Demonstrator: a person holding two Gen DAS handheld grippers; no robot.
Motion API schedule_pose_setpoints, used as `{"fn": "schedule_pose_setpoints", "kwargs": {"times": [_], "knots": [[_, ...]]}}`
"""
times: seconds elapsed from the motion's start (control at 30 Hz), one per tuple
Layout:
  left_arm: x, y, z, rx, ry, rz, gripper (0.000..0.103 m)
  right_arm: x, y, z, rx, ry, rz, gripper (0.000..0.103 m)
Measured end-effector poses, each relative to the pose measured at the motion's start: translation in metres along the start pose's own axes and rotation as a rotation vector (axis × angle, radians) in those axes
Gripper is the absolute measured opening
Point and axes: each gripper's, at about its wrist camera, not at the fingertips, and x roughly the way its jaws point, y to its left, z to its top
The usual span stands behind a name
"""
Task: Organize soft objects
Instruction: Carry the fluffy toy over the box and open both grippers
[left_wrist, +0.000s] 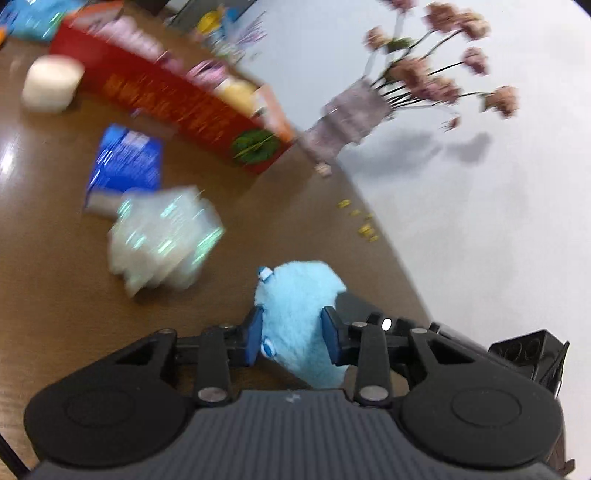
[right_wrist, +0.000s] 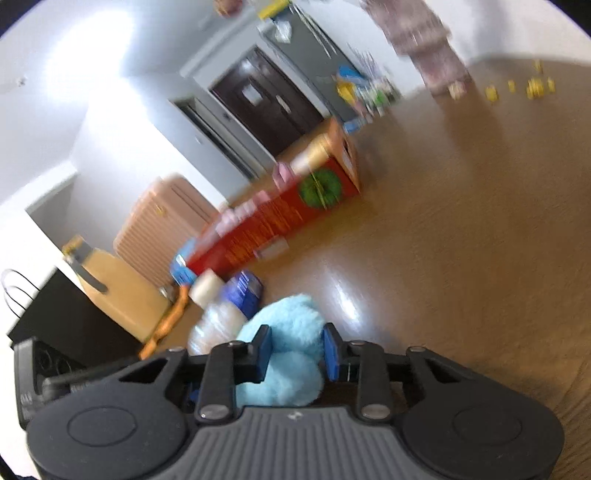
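Observation:
A light blue plush toy is held above the brown table; it also shows in the right wrist view. My left gripper is shut on one part of it and my right gripper is shut on another part. A long red box holding pink and yellow soft items lies at the back of the table; it also shows in the right wrist view. Both views are motion-blurred.
On the table lie a clear plastic pack, a blue pack and a white roll. A vase of pink flowers stands by the wall. Small yellow bits lie near the table edge. A pink suitcase stands beyond.

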Motion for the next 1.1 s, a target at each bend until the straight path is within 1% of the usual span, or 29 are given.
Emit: {"fn": "schedule_pose_setpoints", "kwargs": {"times": [0.07, 0.13, 0.17, 0.23, 0.3, 0.37, 0.43, 0.53, 0.6, 0.67, 0.7, 0.73, 0.83, 0.9, 0.93, 0.97, 1.03, 1.1], "knots": [[-0.008, -0.01, 0.021, 0.014, -0.035, -0.037, 0.034, 0.0, 0.017, 0.025, -0.039, -0.033, 0.025, 0.029], [-0.011, -0.017, 0.056, 0.049, -0.075, -0.044, 0.034, 0.013, 0.035, 0.056, -0.091, -0.055, 0.044, 0.029], [-0.011, -0.017, 0.079, 0.053, -0.087, -0.04, 0.034, 0.028, 0.045, 0.077, -0.113, -0.059, 0.056, 0.029], [-0.005, -0.012, 0.125, 0.042, -0.091, -0.022, 0.034, 0.063, 0.056, 0.113, -0.129, -0.048, 0.066, 0.029], [0.01, 0.005, 0.17, 0.013, -0.079, 0.01, 0.034, 0.111, 0.063, 0.146, -0.126, -0.006, 0.061, 0.029], [0.029, 0.029, 0.206, -0.024, -0.056, 0.041, 0.034, 0.16, 0.063, 0.171, -0.113, 0.041, 0.049, 0.029], [0.047, 0.052, 0.229, -0.045, -0.042, 0.091, 0.034, 0.209, 0.057, 0.186, -0.083, 0.101, 0.034, 0.029], [0.071, 0.085, 0.246, -0.078, -0.017, 0.172, 0.034, 0.267, 0.046, 0.189, -0.05, 0.173, -0.009, 0.029], [0.091, 0.102, 0.247, -0.066, 0.027, 0.244, 0.033, 0.296, 0.038, 0.179, -0.043, 0.224, -0.065, 0.029], [0.101, 0.102, 0.244, 0.024, 0.049, 0.276, 0.033, 0.315, 0.039, 0.167, -0.092, 0.251, -0.133, 0.029], [0.104, 0.101, 0.245, 0.039, 0.058, 0.281, 0.027, 0.324, 0.04, 0.161, -0.113, 0.28, -0.153, 0.029], [0.107, 0.1, 0.245, 0.054, 0.061, 0.296, 0.026, 0.329, 0.039, 0.156, -0.121, 0.286, -0.169, 0.029], [0.11, 0.102, 0.248, 0.098, 0.056, 0.37, 0.028, 0.338, 0.043, 0.154, -0.157, 0.279, -0.208, 0.03], [0.102, 0.1, 0.246, 0.132, 0.025, 0.409, 0.028, 0.34, 0.041, 0.152, -0.128, 0.309, -0.175, 0.031], [0.097, 0.098, 0.245, 0.15, 0.012, 0.406, 0.029, 0.343, 0.039, 0.152, -0.103, 0.331, -0.14, 0.032], [0.089, 0.094, 0.245, 0.167, 0.003, 0.398, 0.033, 0.345, 0.036, 0.151, -0.082, 0.348, -0.109, 0.032], [0.074, 0.087, 0.245, 0.191, -0.014, 0.406, 0.037, 0.339, 0.039, 0.154, -0.083, 0.343, -0.123, 0.033], [0.058, 0.078, 0.246, 0.22, -0.035, 0.434, 0.045, 0.322, 0.051, 0.159, -0.119, 0.318, -0.143, 0.033]]}}
